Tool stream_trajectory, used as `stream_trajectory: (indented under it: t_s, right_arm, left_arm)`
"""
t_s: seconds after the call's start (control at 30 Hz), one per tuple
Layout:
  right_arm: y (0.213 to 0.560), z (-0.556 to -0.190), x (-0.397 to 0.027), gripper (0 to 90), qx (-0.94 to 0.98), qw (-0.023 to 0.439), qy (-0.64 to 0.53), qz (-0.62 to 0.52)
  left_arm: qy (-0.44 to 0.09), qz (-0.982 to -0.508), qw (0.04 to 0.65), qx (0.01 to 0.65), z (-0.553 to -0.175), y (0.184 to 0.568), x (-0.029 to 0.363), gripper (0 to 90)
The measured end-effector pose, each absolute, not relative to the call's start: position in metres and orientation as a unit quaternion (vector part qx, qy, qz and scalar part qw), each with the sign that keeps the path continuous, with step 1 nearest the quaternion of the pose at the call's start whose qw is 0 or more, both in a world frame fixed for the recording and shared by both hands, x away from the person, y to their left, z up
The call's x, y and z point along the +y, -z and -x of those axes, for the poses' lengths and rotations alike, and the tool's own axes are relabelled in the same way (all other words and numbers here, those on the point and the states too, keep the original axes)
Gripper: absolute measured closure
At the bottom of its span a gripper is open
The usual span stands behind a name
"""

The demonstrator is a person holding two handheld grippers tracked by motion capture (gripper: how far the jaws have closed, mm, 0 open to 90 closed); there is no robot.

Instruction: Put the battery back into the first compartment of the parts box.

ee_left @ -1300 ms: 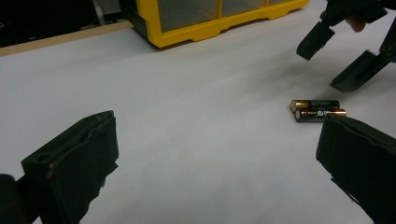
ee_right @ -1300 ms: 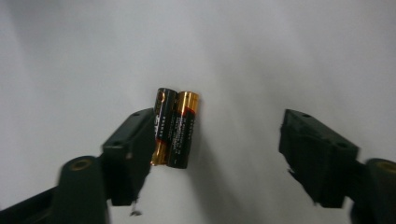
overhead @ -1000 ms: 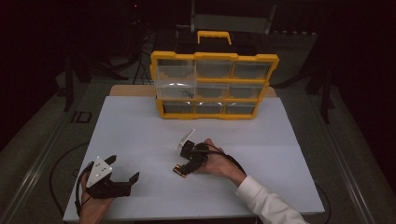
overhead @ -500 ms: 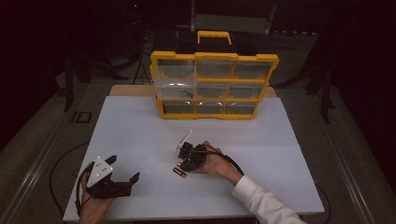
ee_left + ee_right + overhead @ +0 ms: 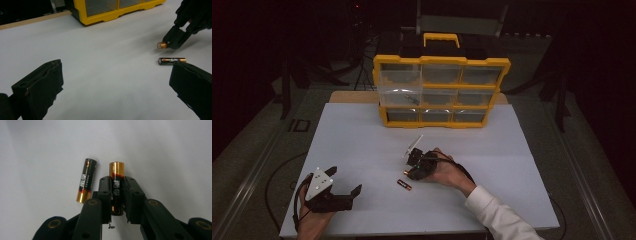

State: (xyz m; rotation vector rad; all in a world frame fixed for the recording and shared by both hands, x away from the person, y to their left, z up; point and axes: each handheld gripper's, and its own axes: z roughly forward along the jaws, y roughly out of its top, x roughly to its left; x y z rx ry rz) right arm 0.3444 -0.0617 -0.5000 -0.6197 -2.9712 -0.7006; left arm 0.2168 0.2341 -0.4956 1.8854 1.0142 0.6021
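Two AA batteries, black with gold ends, are near the middle of the white table. My right gripper (image 5: pixel 116 182) is shut on one battery (image 5: pixel 116 171), whose gold end sticks out past the pads; the left gripper view shows this held battery (image 5: pixel 162 45) low over the table. The other battery (image 5: pixel 86 180) lies loose just beside it, also seen as the loose battery (image 5: pixel 403 184) left of the right gripper (image 5: pixel 412 172). My left gripper (image 5: pixel 344 181) rests at the front left, jaws open and empty (image 5: pixel 116 66).
A yellow organizer (image 5: pixel 442 92) with clear drawers stands at the back of the white tabletop (image 5: pixel 362 135); one upper-left drawer is pulled out. The person's right sleeve (image 5: pixel 499 217) comes in from the bottom right.
The right gripper's jaws have drawn together on one battery, with the hand shifting only slightly. The left gripper has stayed where it was.
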Motion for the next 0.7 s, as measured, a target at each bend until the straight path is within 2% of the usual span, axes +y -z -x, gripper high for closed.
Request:
stream_trajectory:
  t_s: [0.7]
  right_arm:
    - [0.448,-0.354,-0.079,76.7,-0.947,-0.018,0.254,0.198]
  left_arm:
    - [-0.243,-0.758,0.443,0.411,-0.217,0.494,0.234,0.0]
